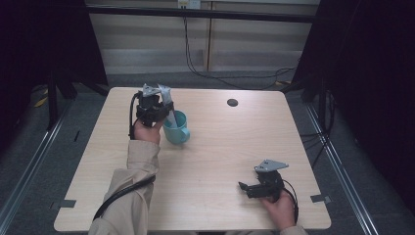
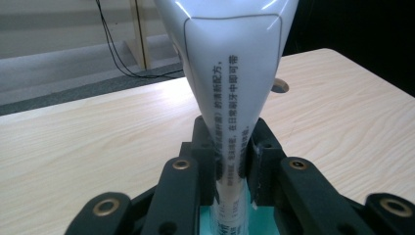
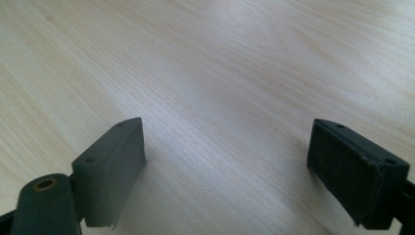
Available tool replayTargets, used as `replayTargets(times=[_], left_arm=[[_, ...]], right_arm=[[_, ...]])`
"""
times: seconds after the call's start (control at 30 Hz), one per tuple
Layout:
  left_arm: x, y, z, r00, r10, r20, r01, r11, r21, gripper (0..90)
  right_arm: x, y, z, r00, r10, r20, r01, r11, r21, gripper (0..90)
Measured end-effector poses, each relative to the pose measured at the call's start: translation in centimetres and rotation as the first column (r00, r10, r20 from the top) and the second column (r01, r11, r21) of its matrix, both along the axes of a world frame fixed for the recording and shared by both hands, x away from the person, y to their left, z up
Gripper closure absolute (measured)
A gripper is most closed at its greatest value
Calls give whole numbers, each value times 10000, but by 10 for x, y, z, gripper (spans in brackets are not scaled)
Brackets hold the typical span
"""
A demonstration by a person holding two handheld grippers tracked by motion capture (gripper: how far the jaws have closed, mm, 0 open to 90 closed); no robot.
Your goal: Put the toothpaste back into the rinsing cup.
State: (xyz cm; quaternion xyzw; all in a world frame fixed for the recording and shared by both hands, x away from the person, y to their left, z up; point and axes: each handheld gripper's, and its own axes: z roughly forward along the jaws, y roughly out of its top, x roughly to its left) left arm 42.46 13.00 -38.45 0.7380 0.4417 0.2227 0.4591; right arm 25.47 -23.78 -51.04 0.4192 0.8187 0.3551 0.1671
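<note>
My light wood table (image 1: 215, 161) stands on grey floor. My left tongs (image 2: 234, 166) pinch a white tube (image 2: 230, 73) over the blue cup (image 1: 177, 128); up close I read its writing. My right tongs (image 3: 225, 166) gape empty.

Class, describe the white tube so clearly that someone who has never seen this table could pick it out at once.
Start at the light wooden table and go to its far left part, where a turquoise mug stands. The white tube rises out of that mug, pinched by the left tongs. It is the only thing here that is white, flattened wide at the top, and printed with dark lettering.
</note>
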Motion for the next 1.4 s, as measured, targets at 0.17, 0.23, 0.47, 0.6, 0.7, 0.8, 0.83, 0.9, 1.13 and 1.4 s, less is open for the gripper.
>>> replayTargets(times=[0.17, 0.23, 0.47, 0.6, 0.7, 0.8, 0.83, 0.9, 1.13, 1.4], left_arm=[[-2, -2, -9, 9998, 186, 35, -186, 9997, -132, 772], [-3, -2, -12, 9998, 196, 32, -196, 9996, -190, 772], [-5, -5, -22, 9996, 283, 17, -283, 9994, -202, 771], [-7, -7, -28, 9994, 347, 79, -345, 9991, -241, 770], [-8, -7, -31, 9994, 345, 39, -344, 9989, -308, 769], [-9, -7, -34, 9992, 392, 35, -391, 9987, -314, 769], [-9, -8, -35, 9991, 429, 45, -427, 9984, -377, 769], [-10, -9, -37, 9990, 456, 43, -454, 9982, -380, 768], [-12, -11, -39, 9990, 438, 112, -435, 9988, -244, 766], [-15, -10, -41, 9991, 360, 241, -351, 9987, -358, 756]], right_arm=[[0, 0, 0, 10000, 1, 0, -1, 10000, -2, 135], [0, 0, 0, 10000, 24, 14, -24, 10000, -20, 135], [0, 0, 0, 10000, 22, 0, -22, 10000, -15, 135], [0, 0, 0, 10000, 21, 0, -21, 10000, -15, 135], [0, 0, 0, 10000, 20, -1, -20, 10000, -15, 135], [0, 0, 0, 10000, 21, 0, -21, 10000, -16, 135], [0, 0, 0, 10000, 21, 2, -21, 10000, -17, 135], [0, 0, 0, 10000, 20, 2, -20, 10000, -17, 135], [0, 0, 0, 10000, 19, -3, -19, 10000, -15, 135], [0, 0, 0, 10000, 19, 1, -19, 10000, -17, 135]])
